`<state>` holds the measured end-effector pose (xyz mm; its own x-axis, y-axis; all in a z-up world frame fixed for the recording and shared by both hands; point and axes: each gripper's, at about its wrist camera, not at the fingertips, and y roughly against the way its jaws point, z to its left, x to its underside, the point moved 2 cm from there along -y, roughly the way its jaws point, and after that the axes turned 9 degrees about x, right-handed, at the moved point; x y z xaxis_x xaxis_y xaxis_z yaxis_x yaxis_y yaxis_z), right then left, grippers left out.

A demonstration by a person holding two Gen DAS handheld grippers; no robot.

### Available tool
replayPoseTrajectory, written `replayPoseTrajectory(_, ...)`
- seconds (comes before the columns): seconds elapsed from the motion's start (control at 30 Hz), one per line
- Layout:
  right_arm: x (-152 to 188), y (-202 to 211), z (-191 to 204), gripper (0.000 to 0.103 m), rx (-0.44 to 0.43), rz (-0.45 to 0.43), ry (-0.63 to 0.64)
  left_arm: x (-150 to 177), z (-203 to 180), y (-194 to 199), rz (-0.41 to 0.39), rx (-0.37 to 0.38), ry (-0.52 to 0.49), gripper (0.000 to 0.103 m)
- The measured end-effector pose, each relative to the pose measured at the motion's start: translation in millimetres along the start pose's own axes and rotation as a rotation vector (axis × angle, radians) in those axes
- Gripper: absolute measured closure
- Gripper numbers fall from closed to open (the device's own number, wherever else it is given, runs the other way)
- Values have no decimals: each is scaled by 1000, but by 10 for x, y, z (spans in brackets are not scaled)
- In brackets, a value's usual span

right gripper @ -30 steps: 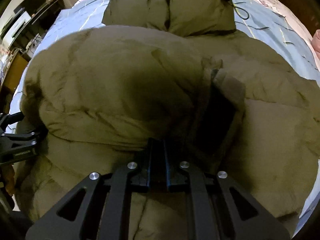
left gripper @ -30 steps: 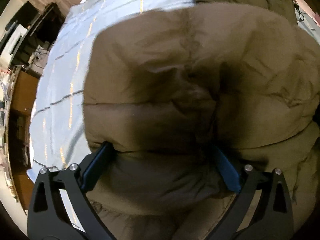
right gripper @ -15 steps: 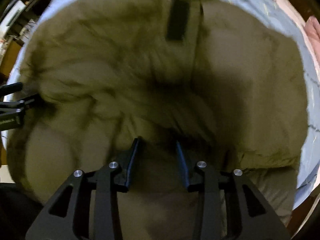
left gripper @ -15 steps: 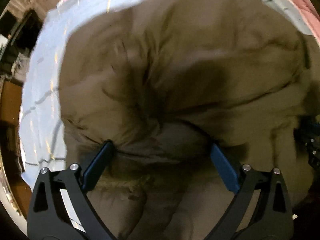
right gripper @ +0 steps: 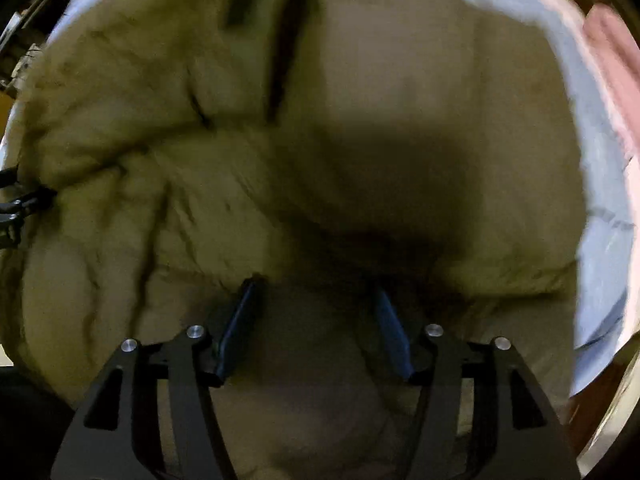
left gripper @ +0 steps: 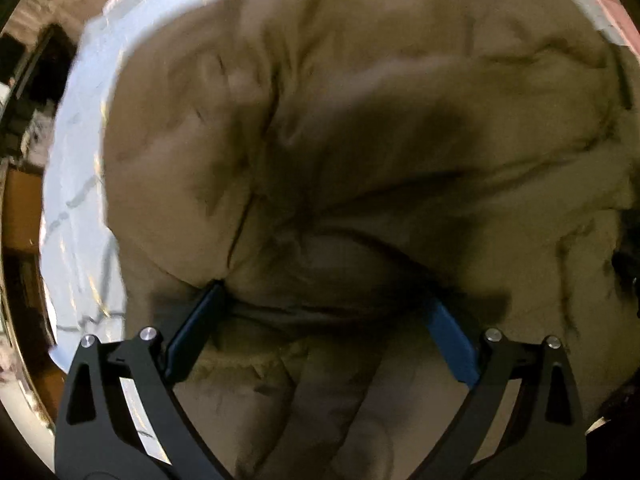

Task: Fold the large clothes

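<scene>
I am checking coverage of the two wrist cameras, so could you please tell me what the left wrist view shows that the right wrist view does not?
Only the left wrist view shows the left gripper from behind, fingers spread wide against the padded olive coat, plus dark furniture beyond the bed's left edge.

Only the right wrist view shows the right gripper from behind, also open, the coat's dark front strips, a pink fabric at the right, and the left gripper from the side at its left edge.

Both show the coat filling the frame on the pale blue bed sheet, blurred.
</scene>
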<state>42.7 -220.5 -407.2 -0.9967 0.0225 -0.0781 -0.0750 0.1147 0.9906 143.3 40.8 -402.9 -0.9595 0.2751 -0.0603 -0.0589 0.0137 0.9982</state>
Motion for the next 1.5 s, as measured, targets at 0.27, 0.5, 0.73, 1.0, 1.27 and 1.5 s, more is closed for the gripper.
replayPoseTrajectory(0.27, 545, 611, -433, 41, -135, -57, -132, 50, 77, 461, -96, 158, 42, 4)
replayPoseTrajectory(0.5, 1150, 111, -675, 40, -69, 127, -225, 199, 48, 651, -112, 189, 45, 4)
replayPoseTrajectory(0.73, 462, 738, -496, 36, -261, 6, -230, 201, -170, 1033, -227, 186, 62, 4)
replayPoseTrajectory(1.0, -1932, 1442, -217, 30, -212, -335, -153, 55, 20, 997, -231, 175, 105, 3)
replayPoseTrajectory(1.27, -3753, 916, -18, 25, 16, -345, -245, -164, 233, 824, -211, 169, 177, 3)
replayPoseTrajectory(1.5, -3950, 504, 76, 98, 104, -313, -253, -208, 178, 620, -164, 150, 141, 3)
